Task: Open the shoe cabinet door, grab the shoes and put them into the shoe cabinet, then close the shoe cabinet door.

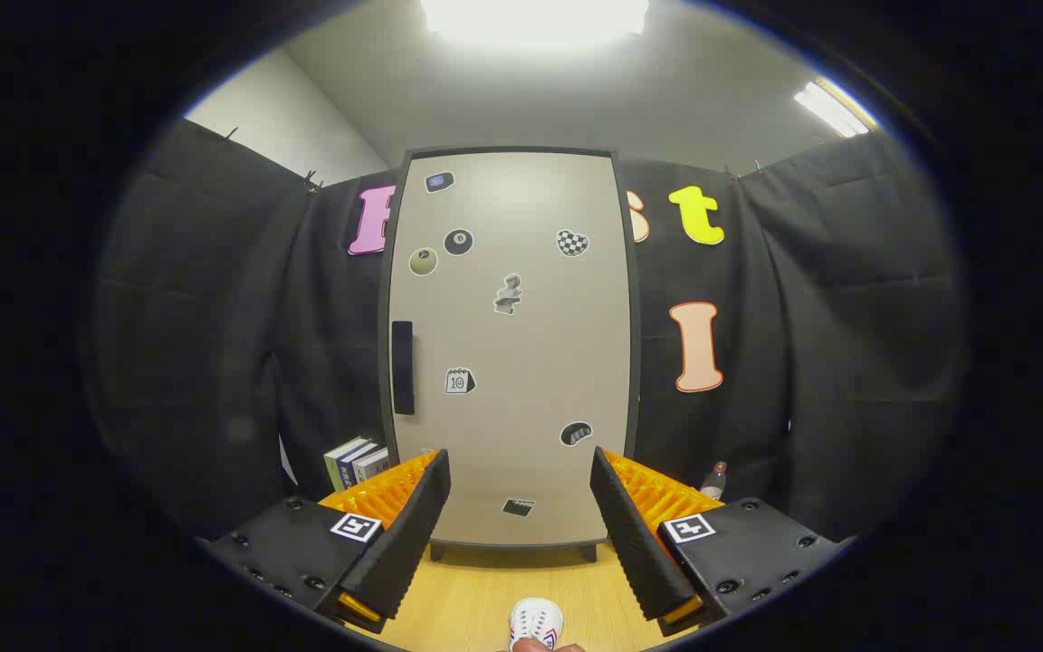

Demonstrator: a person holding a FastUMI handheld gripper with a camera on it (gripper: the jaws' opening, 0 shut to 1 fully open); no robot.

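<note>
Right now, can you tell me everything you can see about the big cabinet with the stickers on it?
The shoe cabinet stands upright on short dark feet on the wooden floor, against the black cloth wall, beyond the open jaws. Its tall beige door is shut, framed in dark grey, and looks smooth. A black vertical handle sits along its left edge. Small stickers dot the front. Books stand beside its lower left.

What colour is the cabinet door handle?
Black, on the beige door; handle shows best in the gripper view.

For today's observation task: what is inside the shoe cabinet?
Nothing inside shows: the shoe cabinet door is closed, hiding its contents. The open claw faces it, a white shoe below.
</note>
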